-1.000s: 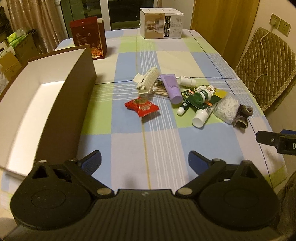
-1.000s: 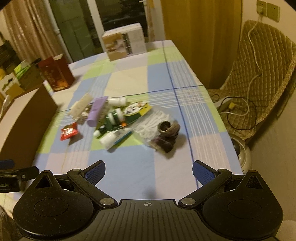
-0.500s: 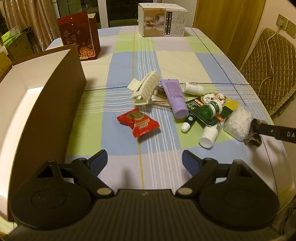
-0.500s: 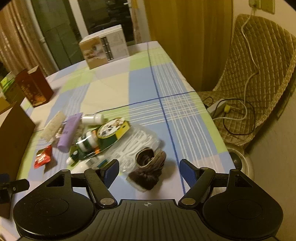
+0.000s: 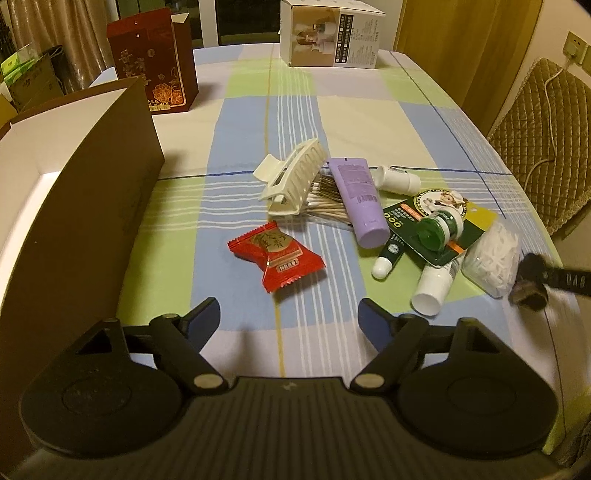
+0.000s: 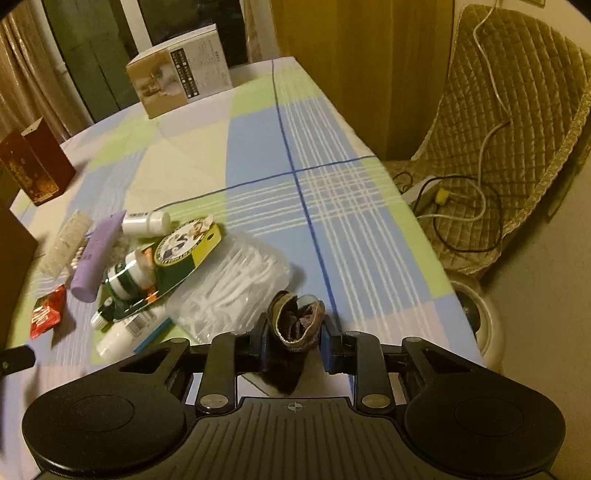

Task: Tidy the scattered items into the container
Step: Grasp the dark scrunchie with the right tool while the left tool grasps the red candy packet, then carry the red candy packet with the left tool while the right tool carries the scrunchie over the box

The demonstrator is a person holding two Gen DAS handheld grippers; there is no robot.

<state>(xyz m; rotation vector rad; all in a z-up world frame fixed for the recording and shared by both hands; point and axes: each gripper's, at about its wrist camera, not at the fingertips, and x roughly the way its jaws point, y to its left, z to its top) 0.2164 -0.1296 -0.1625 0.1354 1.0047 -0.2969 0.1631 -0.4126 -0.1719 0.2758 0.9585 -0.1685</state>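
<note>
The container (image 5: 92,221) is a brown box with a white inside, at the left of the table. The scattered pile holds a red candy packet (image 5: 277,256), a cream hair claw (image 5: 291,182), a purple tube (image 5: 360,201), a green card with a bottle (image 5: 432,225) and a bag of white floss picks (image 6: 236,280). My left gripper (image 5: 288,317) is open just short of the red packet. My right gripper (image 6: 294,339) is shut on a brown rolled sock (image 6: 295,321) beside the floss bag. In the left wrist view the sock (image 5: 532,291) shows blurred at the right edge.
A dark red gift box (image 5: 151,62) and a white carton (image 5: 328,35) stand at the far end of the checked tablecloth. A quilted chair (image 6: 509,110) with a cable and power strip sits past the table's right edge.
My right gripper came forward and down over the brown sock and closed on it. My left gripper moved forward towards the red packet and stayed open.
</note>
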